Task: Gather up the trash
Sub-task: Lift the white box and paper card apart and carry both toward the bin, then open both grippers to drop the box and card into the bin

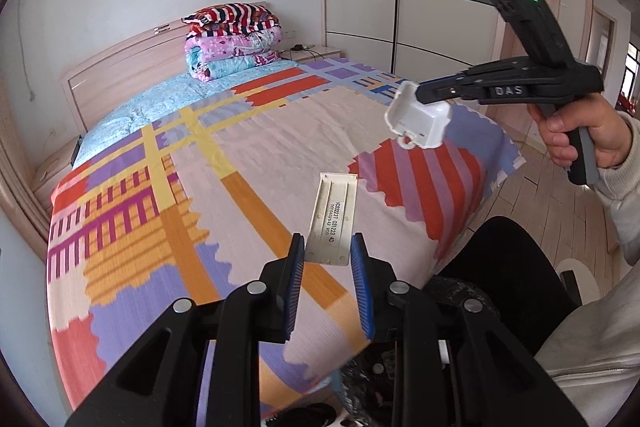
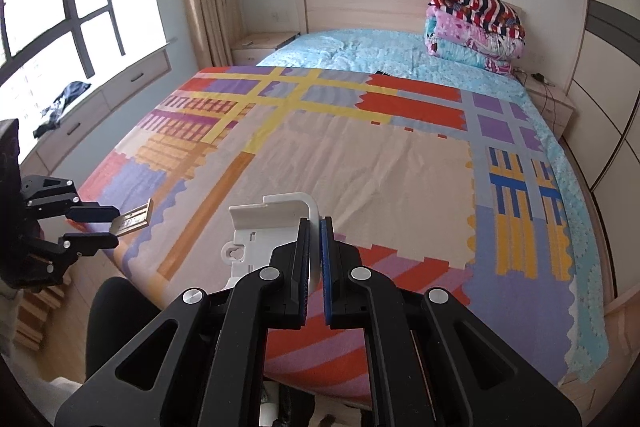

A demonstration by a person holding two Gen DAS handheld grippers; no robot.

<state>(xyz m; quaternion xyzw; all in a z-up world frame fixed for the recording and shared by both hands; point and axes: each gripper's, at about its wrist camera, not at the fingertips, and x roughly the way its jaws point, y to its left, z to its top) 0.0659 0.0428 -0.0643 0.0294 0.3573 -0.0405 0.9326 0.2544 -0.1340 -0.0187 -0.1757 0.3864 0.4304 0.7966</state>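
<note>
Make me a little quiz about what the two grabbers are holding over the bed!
1. True or false: the left gripper holds a flat cream strip.
2. What does the right gripper hold: A a sock, B a white plastic holder, C a bottle?
3. What lies stacked by the headboard?

Key: 1 true. 2 B. 3 folded blankets.

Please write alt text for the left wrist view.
The left claw grips a flat cream plastic strip above a colourful patchwork bed. At right, the right claw holds a white plastic bracket; folded quilts sit by the headboard.
</note>
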